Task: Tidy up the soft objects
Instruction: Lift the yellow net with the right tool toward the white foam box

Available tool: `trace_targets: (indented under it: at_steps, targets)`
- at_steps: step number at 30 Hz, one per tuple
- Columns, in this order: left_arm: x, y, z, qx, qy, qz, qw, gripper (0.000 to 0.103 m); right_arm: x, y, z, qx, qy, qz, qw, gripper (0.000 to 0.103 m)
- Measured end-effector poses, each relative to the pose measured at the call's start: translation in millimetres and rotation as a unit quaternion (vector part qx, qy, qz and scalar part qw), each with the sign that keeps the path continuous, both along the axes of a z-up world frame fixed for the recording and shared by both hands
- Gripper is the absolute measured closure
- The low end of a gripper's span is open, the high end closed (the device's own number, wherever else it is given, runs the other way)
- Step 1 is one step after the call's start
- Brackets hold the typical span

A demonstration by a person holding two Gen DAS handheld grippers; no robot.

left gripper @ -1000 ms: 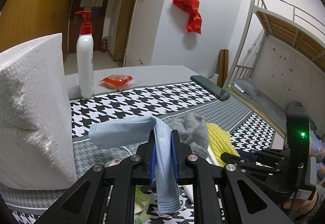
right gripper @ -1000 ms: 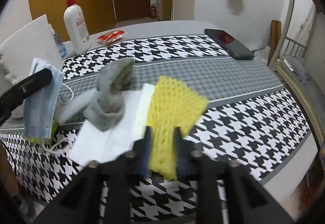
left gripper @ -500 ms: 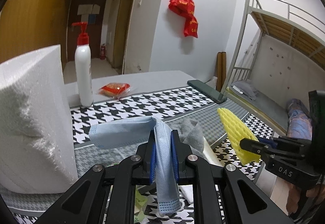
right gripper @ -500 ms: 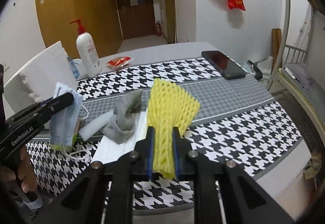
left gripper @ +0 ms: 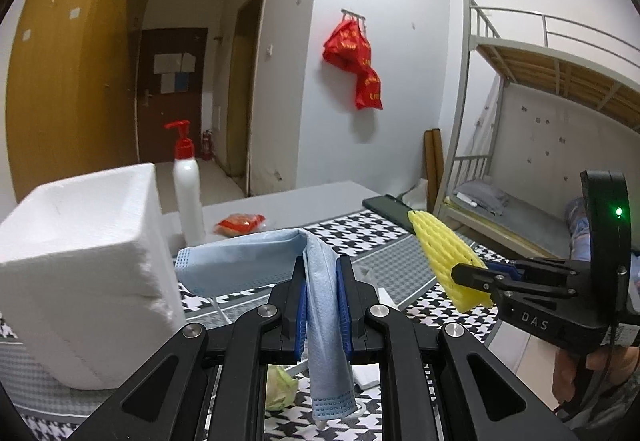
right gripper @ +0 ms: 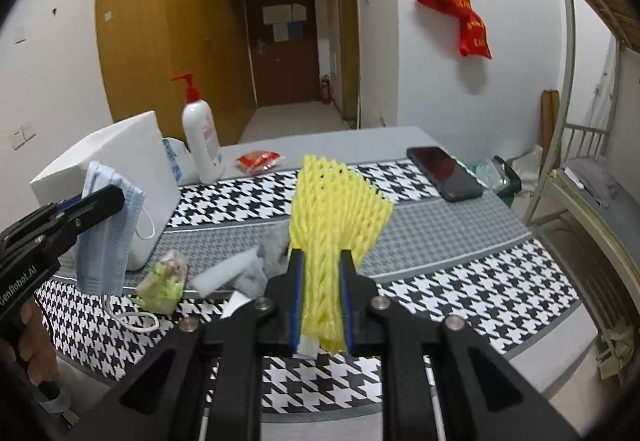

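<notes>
My left gripper point(left gripper: 322, 269) is shut on a blue face mask point(left gripper: 256, 261), held above the table; the mask also shows in the right wrist view point(right gripper: 106, 229). My right gripper point(right gripper: 320, 259) is shut on a yellow foam net sleeve point(right gripper: 334, 209), lifted above the table; the sleeve also shows in the left wrist view point(left gripper: 444, 261). On the table lie a grey cloth point(right gripper: 272, 245), a white foam piece point(right gripper: 224, 271) and a green wrapper point(right gripper: 164, 281).
A white foam box point(left gripper: 84, 265) stands at the left, a pump bottle point(right gripper: 200, 137) behind it. A red packet point(right gripper: 258, 161) and a phone point(right gripper: 444, 173) lie farther back on the houndstooth tablecloth point(right gripper: 440, 249). A bunk bed point(left gripper: 552, 113) stands at the right.
Both grippers have risen above the table with their loads. The yellow sleeve has come up off the grey cloth and white sheet. The mask stays gripped.
</notes>
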State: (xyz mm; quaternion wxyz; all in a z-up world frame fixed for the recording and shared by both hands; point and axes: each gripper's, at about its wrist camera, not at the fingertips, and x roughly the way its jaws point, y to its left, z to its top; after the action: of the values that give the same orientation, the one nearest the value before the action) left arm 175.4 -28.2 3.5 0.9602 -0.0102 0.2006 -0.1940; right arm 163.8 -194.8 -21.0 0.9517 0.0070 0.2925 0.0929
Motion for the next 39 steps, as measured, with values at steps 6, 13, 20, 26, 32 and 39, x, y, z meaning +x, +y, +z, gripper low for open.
trace_targets:
  at_steps: [6,13,20,26,32,39]
  targets:
    - [-15.0,17.2,12.0,0.004,-0.019,0.030,0.9994,0.088,-4.7,12.1,10.4,-0.001,-0.015,0.022,1.000,0.083]
    - [-26.2,31.6,21.7,0.008,-0.032,0.064,0.9974,0.088,-8.5,26.0,23.1,-0.006,-0.033,0.054,0.998,0.083]
    - [-39.4,39.3,37.8,0.024,-0.052,0.095,0.9939,0.088,-11.9,38.1,38.6,0.003,-0.058,0.084,0.995,0.083]
    - [-52.3,58.5,49.5,0.033,-0.055,0.135,0.9888,0.088,-13.2,51.3,50.2,0.011,-0.078,0.113,0.990,0.083]
    - [-60.1,77.0,54.5,0.036,-0.054,0.175,0.9825,0.088,-11.1,66.3,54.1,0.016,-0.088,0.143,0.986,0.083]
    - [-65.0,96.3,55.5,0.030,-0.055,0.213,0.9750,0.089,-11.6,85.9,58.0,0.015,-0.091,0.175,0.980,0.083]
